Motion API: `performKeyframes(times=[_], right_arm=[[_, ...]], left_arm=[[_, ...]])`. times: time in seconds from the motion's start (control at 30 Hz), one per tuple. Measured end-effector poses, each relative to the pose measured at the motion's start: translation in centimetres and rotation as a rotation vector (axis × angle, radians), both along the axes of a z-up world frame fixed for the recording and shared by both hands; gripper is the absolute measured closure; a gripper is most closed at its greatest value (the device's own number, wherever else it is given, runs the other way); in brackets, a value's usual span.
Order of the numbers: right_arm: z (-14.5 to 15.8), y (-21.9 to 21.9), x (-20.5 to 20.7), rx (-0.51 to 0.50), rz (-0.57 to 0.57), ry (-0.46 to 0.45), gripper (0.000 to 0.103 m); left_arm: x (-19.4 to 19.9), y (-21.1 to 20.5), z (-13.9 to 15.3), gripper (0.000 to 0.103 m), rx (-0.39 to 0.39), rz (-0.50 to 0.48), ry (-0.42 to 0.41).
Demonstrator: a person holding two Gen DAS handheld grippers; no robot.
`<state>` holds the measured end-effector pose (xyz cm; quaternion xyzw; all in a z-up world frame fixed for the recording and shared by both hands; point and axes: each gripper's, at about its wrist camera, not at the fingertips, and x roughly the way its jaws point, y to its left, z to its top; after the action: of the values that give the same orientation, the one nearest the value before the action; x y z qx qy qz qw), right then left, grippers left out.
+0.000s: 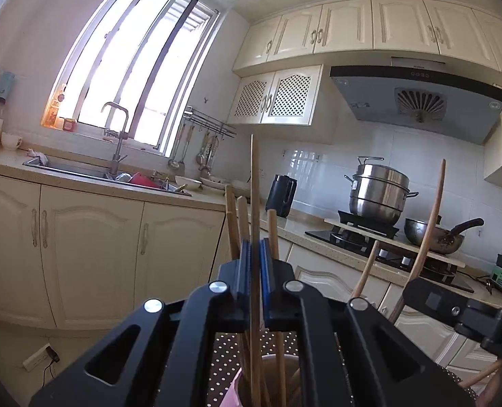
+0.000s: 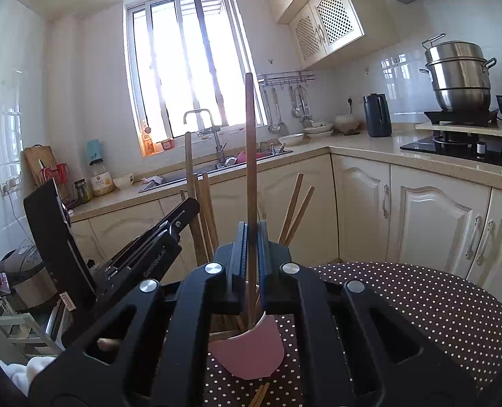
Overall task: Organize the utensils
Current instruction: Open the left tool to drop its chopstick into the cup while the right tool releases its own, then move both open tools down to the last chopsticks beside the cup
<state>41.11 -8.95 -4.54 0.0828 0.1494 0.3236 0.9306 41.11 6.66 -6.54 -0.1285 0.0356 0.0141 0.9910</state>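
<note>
A pink cup (image 2: 247, 352) stands on the polka-dot table (image 2: 403, 305) with several wooden chopsticks (image 2: 293, 210) leaning in it. My right gripper (image 2: 253, 234) is shut on a long upright chopstick (image 2: 249, 152) whose lower end reaches into the cup. At its left, my left gripper (image 2: 188, 212) pinches another upright chopstick (image 2: 189, 162). In the left wrist view, my left gripper (image 1: 256, 247) is shut on that chopstick (image 1: 255, 186) above the cup's mouth (image 1: 274, 373). My right gripper (image 1: 408, 288) appears at the right with its curved-looking chopstick (image 1: 432, 210). Two loose chopstick ends (image 2: 261, 395) lie on the table in front of the cup.
Cream kitchen cabinets (image 2: 430, 217) run close behind the table. The counter carries a sink (image 2: 217, 166), a dark kettle (image 2: 376, 115) and a stove with a steel steamer pot (image 2: 459, 74). A rice cooker (image 2: 26, 278) sits low at the left.
</note>
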Motion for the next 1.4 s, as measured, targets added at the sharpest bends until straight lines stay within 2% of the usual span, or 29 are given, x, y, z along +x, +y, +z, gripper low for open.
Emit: performKeyframes(times=[0.2, 0.27, 0.3, 0.33, 0.47, 0.57, 0.63, 0.73, 0.8, 1.13, 1.4], right_arm=[[0.1, 0.1, -0.3, -0.008, -0.015, 0.011, 0.097], [0.0, 0.1, -0.4, -0.006, -0.023, 0.022, 0.097], [0.0, 0.1, -0.4, -0.005, -0.026, 0.026, 0.097], [0.1, 0.1, -0.5, -0.005, -0.029, 0.026, 0.097], [0.5, 0.2, -0.7, -0.011, -0.043, 0.029, 0.096], [0.7, 0.2, -1.0, -0.021, -0.048, 0.042, 0.096], [1.0, 0.0, -1.3, -0.02, -0.059, 0.038, 0.096], [1.8, -0.4, -1.8, -0.012, -0.079, 0.028, 0.09], [2.5, -0.9, -2.4, -0.006, -0.09, 0.016, 0.079], [5.1, -2.6, -6.9, -0.009, -0.11, -0.039, 0.078], [5.2, -4.5, -10.5, -0.016, -0.113, -0.03, 0.078]], left_arm=[[-0.7, -0.6, 0.0, 0.097, 0.038, -0.046, 0.047], [-1.0, -0.7, 0.1, 0.086, 0.047, -0.059, 0.057], [-1.3, -0.8, 0.2, 0.074, 0.051, -0.058, 0.054], [-1.7, -0.9, 0.4, 0.068, 0.058, -0.051, 0.047], [-2.9, -1.1, 1.2, 0.064, 0.083, -0.059, 0.047], [-3.8, -1.3, 1.8, 0.056, 0.103, -0.052, 0.041], [-4.5, -1.5, 2.2, 0.045, 0.122, -0.045, 0.041], [-5.4, -1.9, 2.6, 0.042, 0.159, -0.036, 0.044], [-6.0, -2.1, 3.0, 0.04, 0.174, -0.028, 0.047], [-10.8, -2.6, 5.0, 0.034, 0.204, -0.002, 0.04], [-15.0, -3.8, 6.3, 0.034, 0.212, 0.003, 0.041]])
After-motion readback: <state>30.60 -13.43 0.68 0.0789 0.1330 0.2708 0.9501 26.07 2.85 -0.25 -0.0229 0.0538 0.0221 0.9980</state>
